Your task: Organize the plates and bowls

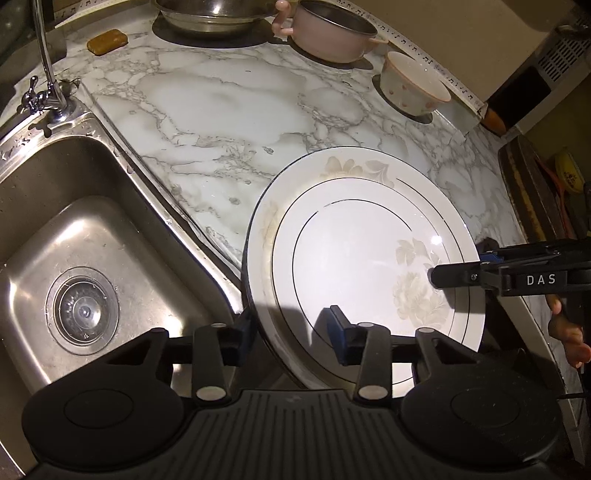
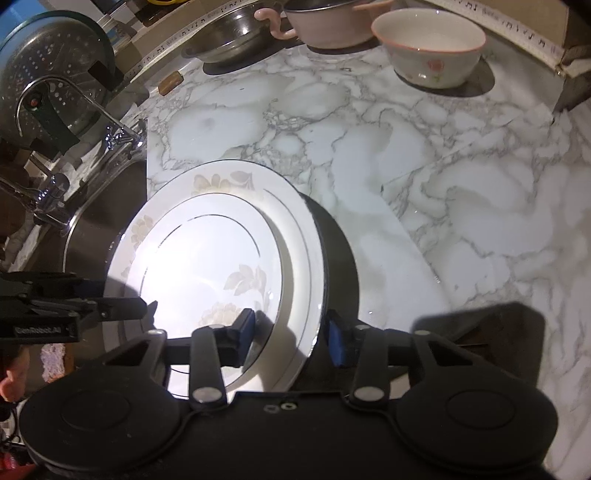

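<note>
A stack of white plates (image 1: 369,258) (image 2: 207,258) with pale flowers and thin dark rings sits at the counter's near edge, beside the sink. My left gripper (image 1: 291,325) straddles the stack's left rim, one blue pad on the top plate and the other against the outer edge, and looks shut on it. My right gripper (image 2: 290,328) grips the opposite rim the same way. Each gripper shows in the other's view, the right gripper (image 1: 458,264) at the far side and the left gripper (image 2: 123,295) likewise. A dark band under the stack may be shadow.
A steel sink (image 1: 37,184) with a tap (image 1: 44,55) lies left of the plates. At the back of the marble counter (image 1: 221,110) stand a flowered bowl (image 1: 413,85), a pink handled pot (image 1: 332,33), a steel bowl (image 1: 210,14) and a soap bar (image 1: 107,41). A colander (image 2: 55,66) stands behind the tap.
</note>
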### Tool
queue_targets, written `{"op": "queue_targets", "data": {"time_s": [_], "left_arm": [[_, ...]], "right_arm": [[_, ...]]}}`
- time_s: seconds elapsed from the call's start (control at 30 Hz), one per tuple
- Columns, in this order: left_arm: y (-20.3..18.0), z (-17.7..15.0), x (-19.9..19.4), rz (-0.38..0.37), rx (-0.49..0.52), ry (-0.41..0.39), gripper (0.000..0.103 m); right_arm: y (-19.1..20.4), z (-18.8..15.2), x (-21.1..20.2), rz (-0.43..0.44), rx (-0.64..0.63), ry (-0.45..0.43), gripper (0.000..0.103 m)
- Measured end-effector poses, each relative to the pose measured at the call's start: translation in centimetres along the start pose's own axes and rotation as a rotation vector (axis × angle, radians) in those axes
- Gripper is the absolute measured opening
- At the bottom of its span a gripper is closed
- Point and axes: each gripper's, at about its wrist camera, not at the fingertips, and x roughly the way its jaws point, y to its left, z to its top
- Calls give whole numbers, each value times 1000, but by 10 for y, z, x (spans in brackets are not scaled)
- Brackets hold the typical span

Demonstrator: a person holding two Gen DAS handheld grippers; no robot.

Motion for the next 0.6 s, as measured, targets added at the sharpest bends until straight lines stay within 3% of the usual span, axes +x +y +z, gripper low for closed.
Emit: {"op": "queue_targets", "data": {"time_s": [0.23, 0.6], "left_arm": [[1, 3, 0, 17, -24, 0, 31], [-18, 21, 12, 38, 14, 1, 32]], "right_arm": [[-9, 2, -2, 25, 48, -10, 32], [-25, 14, -5, -3, 68, -31, 32]]}}
